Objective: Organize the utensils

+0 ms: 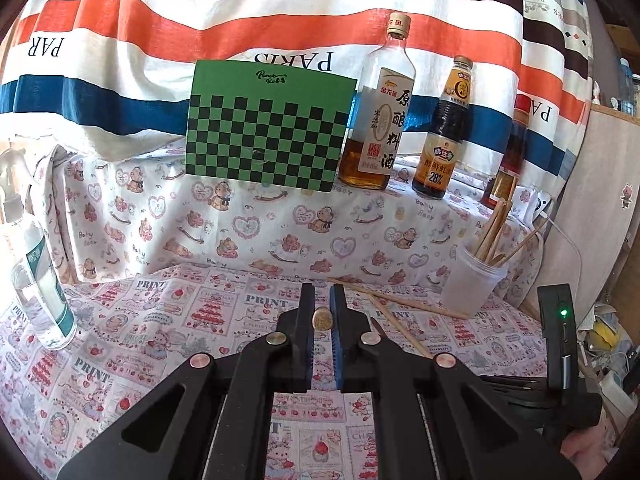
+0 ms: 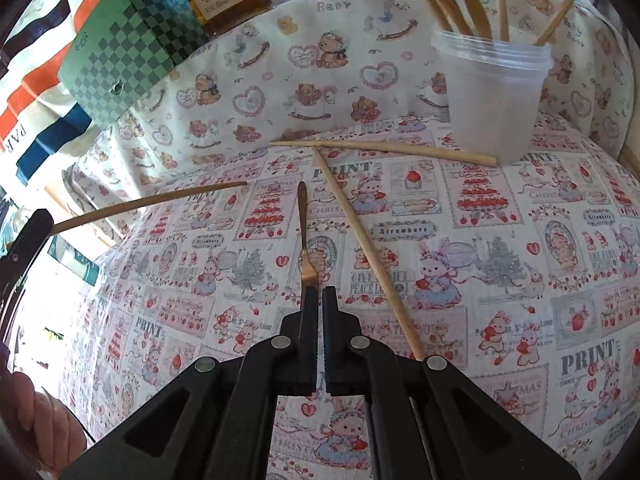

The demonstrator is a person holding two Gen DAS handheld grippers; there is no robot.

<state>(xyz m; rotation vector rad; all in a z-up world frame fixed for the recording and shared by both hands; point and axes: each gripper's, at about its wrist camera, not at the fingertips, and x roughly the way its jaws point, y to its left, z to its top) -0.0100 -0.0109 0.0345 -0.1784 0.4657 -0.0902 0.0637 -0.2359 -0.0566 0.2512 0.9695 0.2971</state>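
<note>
Utensils split up: a small fork (image 2: 305,236) is pinched at its tines by the closed right gripper (image 2: 319,300), handle pointing away over the tablecloth (image 2: 500,280). The left gripper (image 1: 322,300) clamps a wooden utensil (image 1: 321,319), only its end visible. Two chopsticks (image 2: 360,236) lie crossed beside the plastic cup (image 2: 494,92), whose sticks are cut off.

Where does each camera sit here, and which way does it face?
Left wrist: rides the left tool, facing shallowly down across the cloth at the checkered box and bottles; the tool grips a wooden stick end-on; the right hand shows bottom right.
Right wrist: rides the right tool, tilted steeply down at the cloth; the tool grips a small fork; the left hand shows bottom left.
Shared: plastic cup, loose chopsticks, checkered box.
</note>
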